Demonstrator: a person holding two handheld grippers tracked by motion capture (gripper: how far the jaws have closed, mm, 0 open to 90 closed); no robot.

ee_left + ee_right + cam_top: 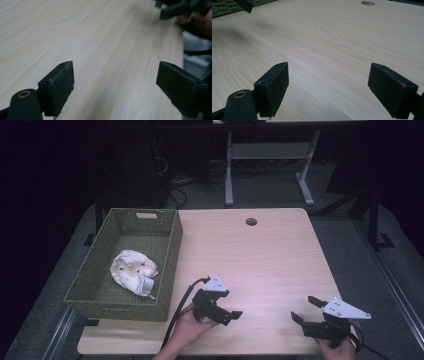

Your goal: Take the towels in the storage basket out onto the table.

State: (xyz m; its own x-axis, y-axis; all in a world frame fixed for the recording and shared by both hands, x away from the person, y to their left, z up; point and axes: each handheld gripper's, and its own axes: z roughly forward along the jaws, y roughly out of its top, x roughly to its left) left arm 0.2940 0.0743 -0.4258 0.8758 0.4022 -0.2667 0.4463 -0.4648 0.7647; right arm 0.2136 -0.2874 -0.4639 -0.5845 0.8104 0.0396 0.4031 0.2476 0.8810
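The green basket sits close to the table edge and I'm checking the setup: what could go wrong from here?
The green basket overhangs the table's left edge, so a push from the left gripper might tip it. The crumpled cloth lies deep inside, so open jaws may catch the wall.

Green basket [165, 251] on wooden table [270, 255]

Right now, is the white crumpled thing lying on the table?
No, the crumpled white cloth lies inside the green basket, which stands on the left side of the wooden table.
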